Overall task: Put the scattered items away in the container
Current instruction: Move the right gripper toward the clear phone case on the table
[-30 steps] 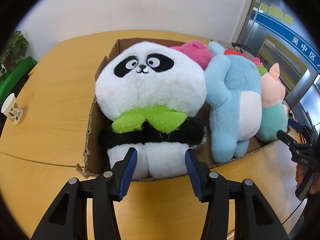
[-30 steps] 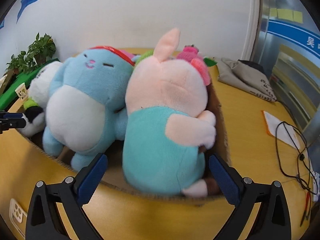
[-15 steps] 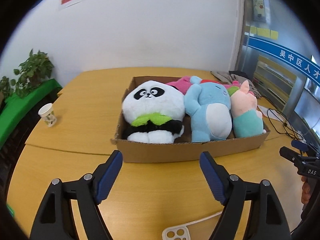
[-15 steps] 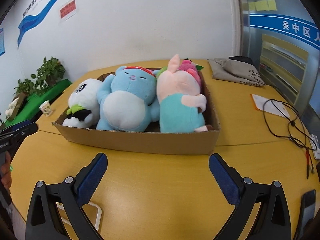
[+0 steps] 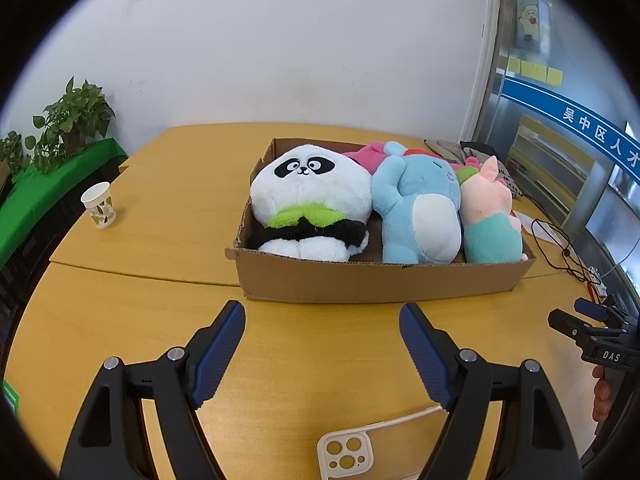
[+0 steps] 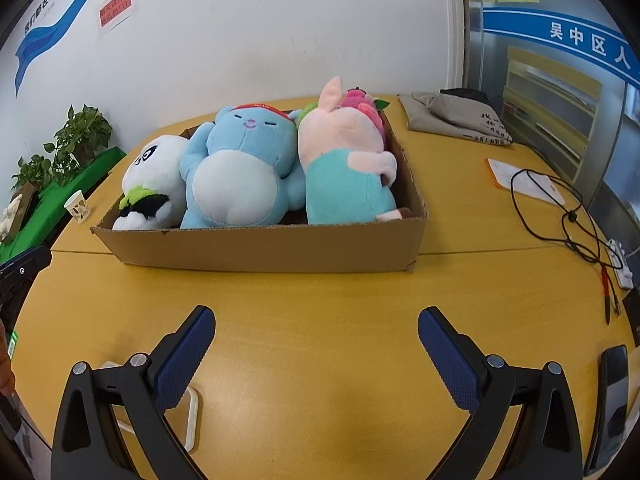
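Observation:
A shallow cardboard box (image 5: 372, 282) (image 6: 264, 250) stands on the yellow table. Side by side inside lie a panda plush (image 5: 308, 204) (image 6: 154, 176), a blue plush (image 5: 420, 208) (image 6: 240, 168) and a pink plush in a teal shirt (image 5: 490, 216) (image 6: 344, 168); a magenta toy (image 5: 370, 156) shows behind them. My left gripper (image 5: 322, 320) hangs open over bare table in front of the box, nothing between its fingers. In the right wrist view my right gripper (image 6: 316, 324) is likewise open and empty, short of the box's front wall.
A white phone case (image 5: 346, 454) lies on the table just below my left gripper. A paper cup (image 5: 99, 205) stands at the left. Cables (image 6: 560, 208), a paper sheet and a folded grey cloth (image 6: 456, 118) lie at the right; a dark phone (image 6: 612, 396) is near the front right edge.
Both grippers have drawn back from the box, so the toys look smaller and farther. The left jaws, close around the panda's feet a second ago, have spread wide. The toys stayed in the box.

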The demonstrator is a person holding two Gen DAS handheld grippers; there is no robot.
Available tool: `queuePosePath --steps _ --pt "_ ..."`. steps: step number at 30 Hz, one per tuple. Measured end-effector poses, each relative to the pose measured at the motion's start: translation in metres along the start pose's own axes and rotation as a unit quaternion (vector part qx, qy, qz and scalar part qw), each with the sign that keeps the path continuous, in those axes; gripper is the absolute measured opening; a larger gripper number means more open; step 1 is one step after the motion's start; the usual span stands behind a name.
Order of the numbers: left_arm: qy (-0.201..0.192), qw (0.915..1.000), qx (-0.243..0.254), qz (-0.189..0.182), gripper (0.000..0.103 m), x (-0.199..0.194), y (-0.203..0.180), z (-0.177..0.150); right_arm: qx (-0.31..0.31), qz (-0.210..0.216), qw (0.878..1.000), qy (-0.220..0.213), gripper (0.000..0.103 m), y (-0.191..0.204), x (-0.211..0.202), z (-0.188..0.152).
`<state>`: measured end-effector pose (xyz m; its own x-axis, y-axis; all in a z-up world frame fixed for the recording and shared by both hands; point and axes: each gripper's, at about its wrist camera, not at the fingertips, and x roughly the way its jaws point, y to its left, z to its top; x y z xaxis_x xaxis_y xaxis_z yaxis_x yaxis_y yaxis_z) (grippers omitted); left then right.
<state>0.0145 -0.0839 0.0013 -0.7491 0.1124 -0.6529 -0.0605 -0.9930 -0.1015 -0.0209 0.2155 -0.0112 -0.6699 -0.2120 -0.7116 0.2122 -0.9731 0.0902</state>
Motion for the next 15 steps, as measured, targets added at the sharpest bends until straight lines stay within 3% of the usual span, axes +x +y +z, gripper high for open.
queuePosePath --steps 10,15 --pt "0.031 0.9994 -0.014 0.0 0.079 0.004 0.008 -0.023 -0.014 0.008 1.0 0.018 0.103 0.008 0.003 -0.011" --pt "0.082 0.9963 -0.021 -0.013 0.079 0.011 0.014 -0.052 -0.034 0.039 0.997 0.062 0.103 0.031 0.021 -0.038"
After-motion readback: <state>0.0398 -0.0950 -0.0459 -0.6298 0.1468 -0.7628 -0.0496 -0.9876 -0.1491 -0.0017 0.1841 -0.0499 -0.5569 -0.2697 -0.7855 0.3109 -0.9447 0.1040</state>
